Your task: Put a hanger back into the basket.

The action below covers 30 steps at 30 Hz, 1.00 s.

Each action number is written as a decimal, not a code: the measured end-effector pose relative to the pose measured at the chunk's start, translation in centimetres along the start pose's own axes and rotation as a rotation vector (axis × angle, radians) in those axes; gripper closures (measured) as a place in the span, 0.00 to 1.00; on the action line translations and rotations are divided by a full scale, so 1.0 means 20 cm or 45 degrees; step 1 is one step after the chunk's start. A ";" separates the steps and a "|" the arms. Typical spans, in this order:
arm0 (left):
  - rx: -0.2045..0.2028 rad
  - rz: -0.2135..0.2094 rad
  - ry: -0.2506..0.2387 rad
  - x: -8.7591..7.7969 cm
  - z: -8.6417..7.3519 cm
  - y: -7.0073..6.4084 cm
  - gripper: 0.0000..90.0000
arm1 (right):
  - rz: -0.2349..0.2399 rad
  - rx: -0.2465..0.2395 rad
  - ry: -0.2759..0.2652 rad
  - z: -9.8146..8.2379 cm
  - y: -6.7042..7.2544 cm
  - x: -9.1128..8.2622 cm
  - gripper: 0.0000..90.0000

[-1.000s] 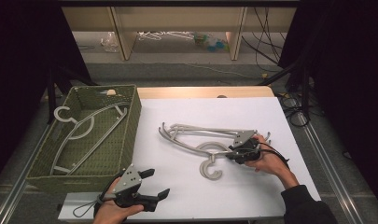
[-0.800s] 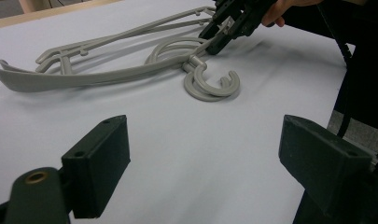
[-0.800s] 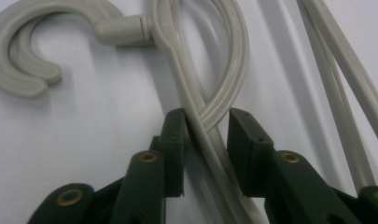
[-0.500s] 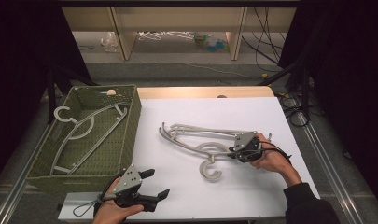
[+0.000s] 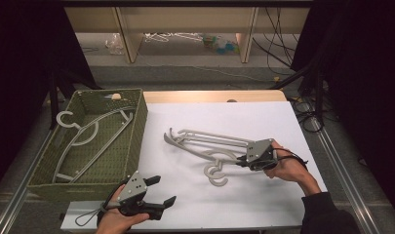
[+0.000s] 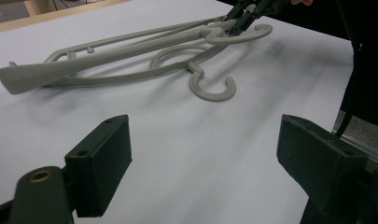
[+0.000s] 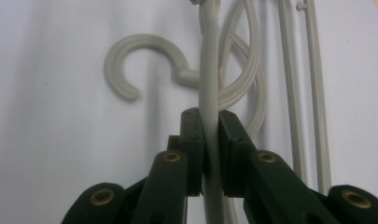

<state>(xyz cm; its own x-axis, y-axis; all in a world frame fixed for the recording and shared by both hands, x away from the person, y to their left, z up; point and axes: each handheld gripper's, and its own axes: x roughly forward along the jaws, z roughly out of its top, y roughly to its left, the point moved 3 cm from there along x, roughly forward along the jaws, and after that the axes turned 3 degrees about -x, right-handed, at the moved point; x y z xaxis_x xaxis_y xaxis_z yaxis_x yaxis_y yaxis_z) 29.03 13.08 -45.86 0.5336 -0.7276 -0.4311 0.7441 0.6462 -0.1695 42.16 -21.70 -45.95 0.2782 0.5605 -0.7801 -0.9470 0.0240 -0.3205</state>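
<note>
Two or three grey plastic hangers (image 5: 200, 141) lie tangled in the middle of the white table (image 5: 263, 122). My right gripper (image 5: 239, 163) is at their right end. Its jaws have just been closing and are now shut on one hanger's thin arm (image 7: 208, 84), which runs straight up between the pads of the right gripper (image 7: 209, 126). Another hanger's hook (image 7: 130, 60) lies flat on the table beside it. My left gripper (image 5: 161, 190) rests near the front left edge, open and empty. In the left gripper view, the left gripper (image 6: 203, 154) faces the hangers (image 6: 130, 51) from a distance.
A green woven basket (image 5: 141, 122) stands at the table's left side with a few grey hangers (image 5: 88, 139) inside. Wooden shelving and loose cables sit on the floor beyond the far edge. A dark sleeve (image 6: 364, 70) hangs at the right of the left gripper view.
The right gripper has closed on the hanger arm and risen slightly with it. The left gripper has stayed where it was.
</note>
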 end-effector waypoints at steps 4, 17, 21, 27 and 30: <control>0.010 0.014 -0.004 0.00 0.00 0.00 0.20 | 0.024 -0.022 -0.021 0.03 0.04 -0.02 0.92; 0.126 0.063 0.014 0.07 0.05 0.01 0.21 | 0.150 -0.125 -0.061 0.10 0.15 -0.04 0.92; 0.165 0.066 0.055 0.14 0.08 0.03 0.21 | 0.178 -0.133 -0.077 0.11 0.17 -0.04 0.92; 0.244 0.059 0.145 0.25 0.11 0.02 0.23 | 0.190 -0.138 -0.103 0.13 0.19 -0.05 0.92; 0.277 0.036 0.194 0.31 0.13 0.01 0.25 | 0.205 -0.163 -0.100 0.14 0.21 -0.05 0.92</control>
<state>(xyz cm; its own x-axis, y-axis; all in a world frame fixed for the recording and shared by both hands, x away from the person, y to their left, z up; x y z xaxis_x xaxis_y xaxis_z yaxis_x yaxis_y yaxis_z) 33.53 8.12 -46.30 0.5007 -0.6562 -0.5645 0.8077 0.5887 0.0321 37.39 -19.88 -44.94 0.1066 0.6115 -0.7840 -0.9487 -0.1736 -0.2644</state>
